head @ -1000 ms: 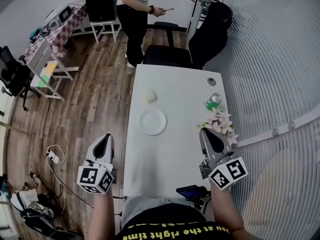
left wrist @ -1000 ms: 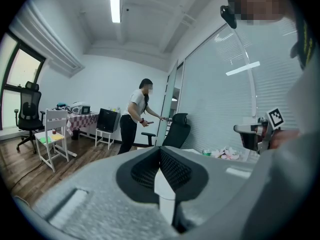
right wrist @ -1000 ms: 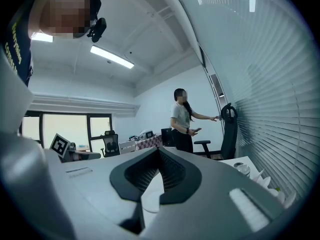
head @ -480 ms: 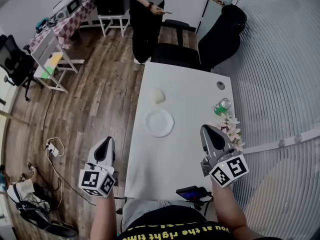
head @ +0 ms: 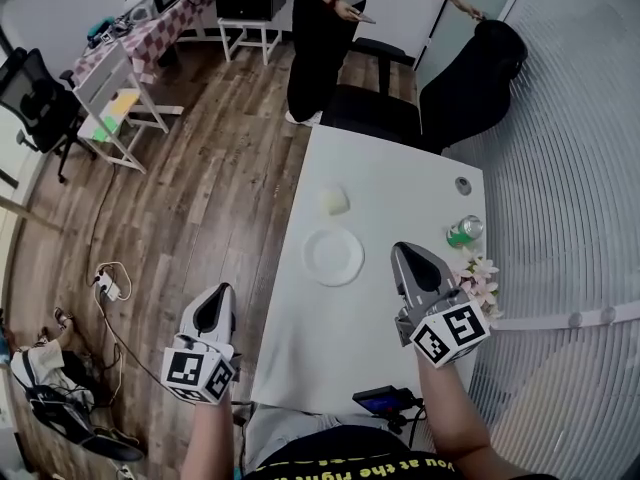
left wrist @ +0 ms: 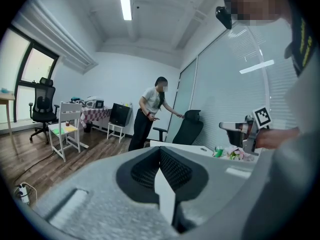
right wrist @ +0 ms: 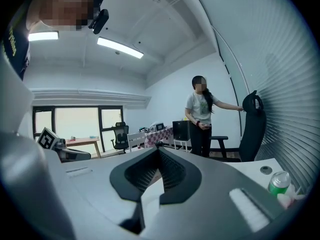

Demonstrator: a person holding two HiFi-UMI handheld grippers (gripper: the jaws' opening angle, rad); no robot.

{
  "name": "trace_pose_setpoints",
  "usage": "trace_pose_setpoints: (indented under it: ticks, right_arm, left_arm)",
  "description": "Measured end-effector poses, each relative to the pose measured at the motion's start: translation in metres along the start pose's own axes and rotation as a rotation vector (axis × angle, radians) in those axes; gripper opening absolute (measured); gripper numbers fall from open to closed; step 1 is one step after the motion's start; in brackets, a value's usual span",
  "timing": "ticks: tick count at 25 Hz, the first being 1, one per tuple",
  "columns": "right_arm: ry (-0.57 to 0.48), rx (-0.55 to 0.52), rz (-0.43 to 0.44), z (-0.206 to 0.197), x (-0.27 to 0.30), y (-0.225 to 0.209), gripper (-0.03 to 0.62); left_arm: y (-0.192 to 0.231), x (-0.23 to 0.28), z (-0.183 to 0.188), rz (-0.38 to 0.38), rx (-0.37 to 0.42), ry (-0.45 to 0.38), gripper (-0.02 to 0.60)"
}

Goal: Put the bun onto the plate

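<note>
Sitting apart — one bun (head: 334, 201), one plate (head: 333, 256); left gripper (head: 220, 291) and right gripper (head: 400, 250) both closed, empty.

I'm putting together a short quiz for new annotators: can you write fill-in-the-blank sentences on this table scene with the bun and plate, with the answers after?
1. The bun lies on the white ___, just beyond the plate.
2. The plate holds ___.
3. The can next to the flowers is coloured ___.
4. The left gripper and right gripper both have their jaws ___, with nothing between them.
Answers: table; nothing; green; shut.
</note>
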State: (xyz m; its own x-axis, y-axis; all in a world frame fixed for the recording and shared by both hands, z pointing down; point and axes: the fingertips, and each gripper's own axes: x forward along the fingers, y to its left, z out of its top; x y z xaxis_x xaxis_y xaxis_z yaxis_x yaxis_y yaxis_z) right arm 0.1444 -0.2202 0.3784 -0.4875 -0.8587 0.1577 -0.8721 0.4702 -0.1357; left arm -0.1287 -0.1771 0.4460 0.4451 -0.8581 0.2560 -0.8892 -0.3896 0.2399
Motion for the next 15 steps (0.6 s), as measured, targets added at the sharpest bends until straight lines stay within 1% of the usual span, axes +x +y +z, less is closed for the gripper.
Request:
trace_pose_setpoints:
  ticks: [5,8,12,15]
  right_arm:
    - [0.028,0.015,0.004,-0.017,0.037,-0.010,0.011]
    - [0.046,0.034,0.006,-0.026,0.061,-0.017,0.042]
    - [0.064,0.044,0.001,-0.038,0.088,-0.026,0.055]
    - [0.094,0.043,0.006,-0.051,0.105,-0.031,0.078]
  left_arm:
    - [0.008,0.004,-0.009,0.013,-0.015,0.019,0.003]
    - [0.014,0.007,-0.013,0.020,-0.022,0.029,0.003]
    - [0.021,0.012,-0.017,0.031,-0.034,0.034,0.003]
    - [0.023,0.015,-0.020,0.042,-0.043,0.036,0.003]
